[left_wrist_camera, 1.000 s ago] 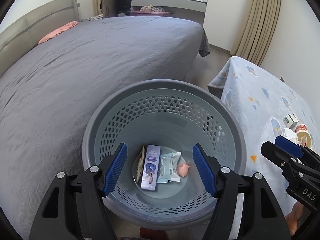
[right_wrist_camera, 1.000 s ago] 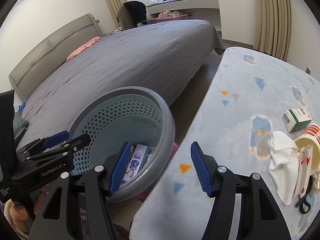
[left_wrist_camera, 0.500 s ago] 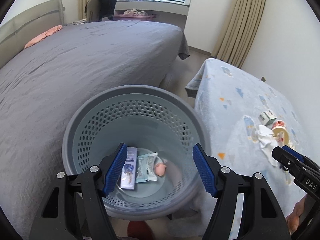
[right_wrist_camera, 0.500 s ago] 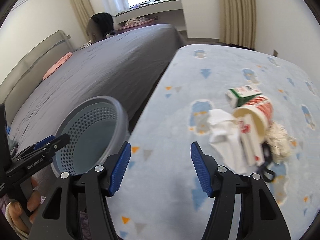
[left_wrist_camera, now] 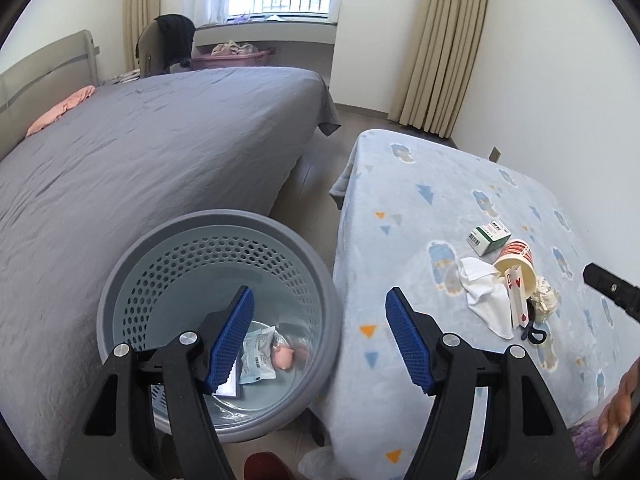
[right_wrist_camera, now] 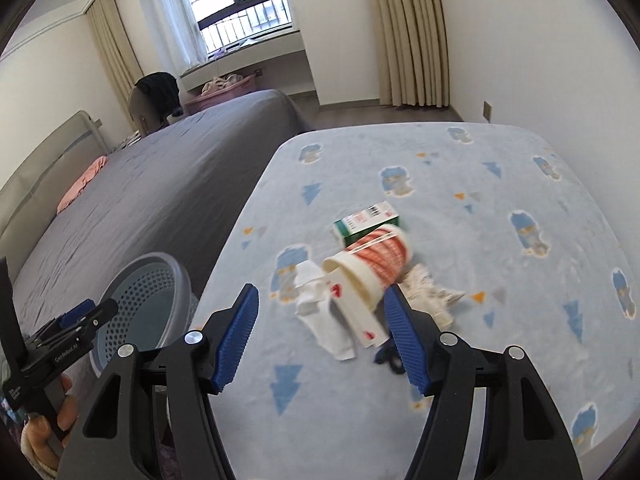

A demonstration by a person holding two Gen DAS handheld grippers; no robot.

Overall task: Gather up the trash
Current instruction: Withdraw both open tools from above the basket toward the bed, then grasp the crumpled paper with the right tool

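Note:
A grey perforated bin [left_wrist_camera: 280, 236] stands on the floor between the bed and the table, with wrappers [left_wrist_camera: 258, 350] and a pink bit [left_wrist_camera: 283, 358] inside; it also shows in the right wrist view [right_wrist_camera: 160, 276]. My left gripper [left_wrist_camera: 318, 338] is open and empty above the bin's right rim. On the blue-patterned table lies a pile of trash: a tipped red-and-white paper cup [right_wrist_camera: 370, 266], a white tissue [right_wrist_camera: 324, 320], a green-and-white box [right_wrist_camera: 366, 220], a crumpled paper [right_wrist_camera: 430, 290] and a small black object [right_wrist_camera: 388, 358]. My right gripper [right_wrist_camera: 320, 330] is open and empty just before the pile.
A large bed with a grey cover [left_wrist_camera: 140, 160] fills the left. The table with the blue cloth [right_wrist_camera: 500, 200] stands at the right, near the wall and curtains [left_wrist_camera: 444, 44]. A chair [left_wrist_camera: 168, 42] and a pink basin [left_wrist_camera: 230, 58] are by the window.
Both grippers have swung right, from over the bin toward the table. The right gripper has come close to the trash pile. Both stay open.

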